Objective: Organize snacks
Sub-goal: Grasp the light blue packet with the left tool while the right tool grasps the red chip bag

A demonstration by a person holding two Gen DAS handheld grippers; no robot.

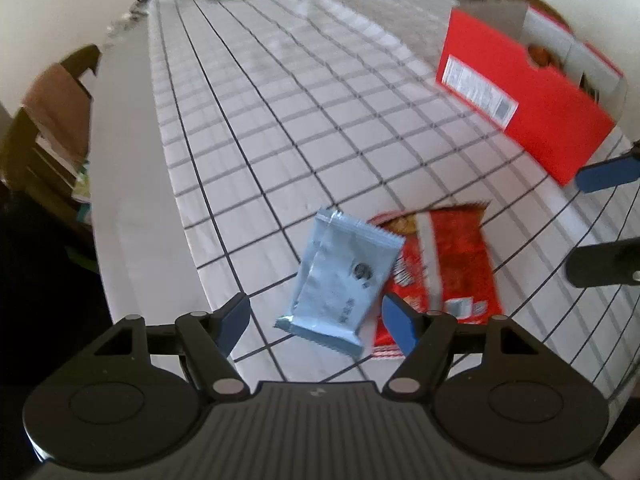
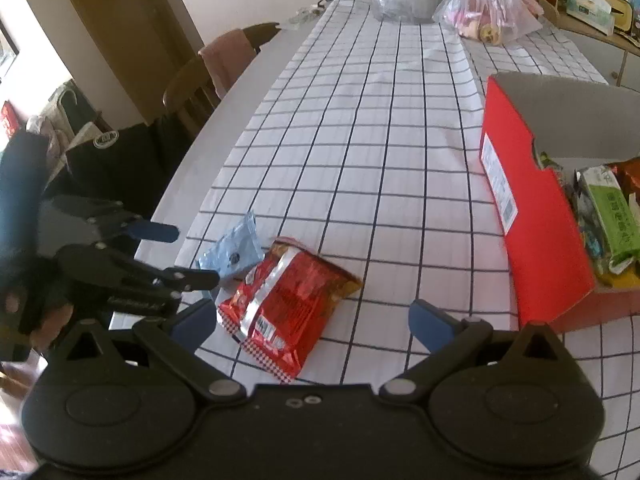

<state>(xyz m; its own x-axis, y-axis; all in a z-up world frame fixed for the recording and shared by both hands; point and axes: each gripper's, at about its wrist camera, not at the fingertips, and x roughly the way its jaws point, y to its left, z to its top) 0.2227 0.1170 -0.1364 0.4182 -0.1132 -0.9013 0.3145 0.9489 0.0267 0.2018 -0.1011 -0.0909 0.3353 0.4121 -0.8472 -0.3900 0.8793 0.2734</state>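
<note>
Left gripper point(image 1: 316, 322) jaws apart, nothing clamped; blue packet point(image 1: 340, 280) lies between them on the checked cloth point(image 1: 280, 120) near the table's near edge, overlapping a red packet point(image 1: 444, 268). Red box point(image 1: 520, 104) sits toward the right edge, contents blurred, probably snacks.

Right gripper point(image 2: 312, 322) jaws apart, empty, over the red packet point(image 2: 288, 304); blue packet point(image 2: 236, 252) touches it on the left. Box point(image 2: 536, 216) holds packets.

Bare checked cloth point(image 2: 380, 152) mid-table; red box point(image 2: 536, 216) walls right side.
</note>
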